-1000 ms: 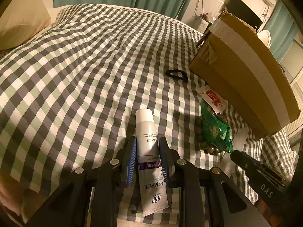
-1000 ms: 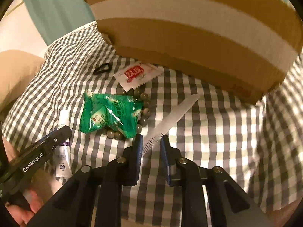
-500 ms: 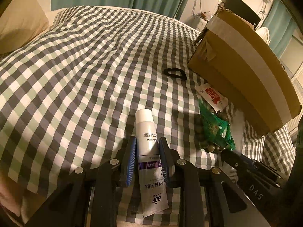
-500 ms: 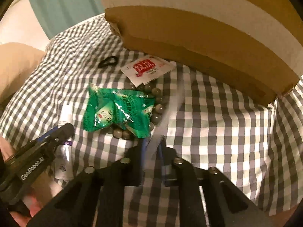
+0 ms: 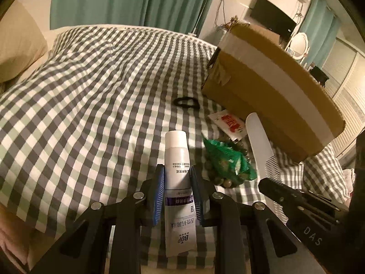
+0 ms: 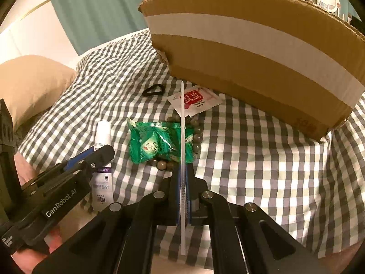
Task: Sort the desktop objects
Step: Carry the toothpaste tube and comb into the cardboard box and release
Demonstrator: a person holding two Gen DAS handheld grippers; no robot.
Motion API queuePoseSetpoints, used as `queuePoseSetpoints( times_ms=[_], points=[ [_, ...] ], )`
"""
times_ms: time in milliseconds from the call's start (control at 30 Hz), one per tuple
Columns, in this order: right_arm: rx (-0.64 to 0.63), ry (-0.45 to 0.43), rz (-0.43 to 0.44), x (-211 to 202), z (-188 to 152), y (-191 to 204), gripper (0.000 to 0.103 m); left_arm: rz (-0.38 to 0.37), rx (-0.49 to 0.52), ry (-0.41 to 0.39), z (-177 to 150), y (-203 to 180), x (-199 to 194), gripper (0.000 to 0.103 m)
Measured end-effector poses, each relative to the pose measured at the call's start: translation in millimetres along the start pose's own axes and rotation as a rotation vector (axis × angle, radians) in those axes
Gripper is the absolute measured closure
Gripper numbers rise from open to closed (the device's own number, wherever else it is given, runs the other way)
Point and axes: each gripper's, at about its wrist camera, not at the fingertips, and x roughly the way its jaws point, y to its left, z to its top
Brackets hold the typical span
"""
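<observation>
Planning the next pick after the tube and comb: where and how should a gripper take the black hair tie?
Probably from above, pinching one strand of the black hair tie at its long side. It lies flat on the checked bedspread as a thin open loop, clear of the red-and-white sachet and cardboard box, so nothing blocks a top-down approach.

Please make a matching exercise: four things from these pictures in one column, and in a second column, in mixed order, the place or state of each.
Things:
1. tube
2. comb
3. hair tie
4. green packet

States:
A. lies alone on the bedcover, near the box
B. clamped in the right gripper
C. lies on a bead bracelet
D. clamped in the left gripper

Pairs: 1-D, 2-B, 3-A, 4-C
</observation>
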Motion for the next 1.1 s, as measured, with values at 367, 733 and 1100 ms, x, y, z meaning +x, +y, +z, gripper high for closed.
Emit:
queuePoseSetpoints(
  times_ms=[367,733,1100],
  points=[
    [-0.048,-0.102,-0.007,-54.6,7.0,4.8,0.1,-0.034,0.05,-0.085,17.6,-21.9,-38.0,0.08],
    [-0.039,-0.227,0.035,-110.1,34.0,-6.4,0.1,-0.059,0.142,-0.174,49.8,-59.0,-77.1,0.08],
    [0.029,-0.339,0.011,-142.4,86.8,-59.5,0.1,-0.181,0.251,-0.283,125.7,-135.8,-87.8,0.08]
  ],
)
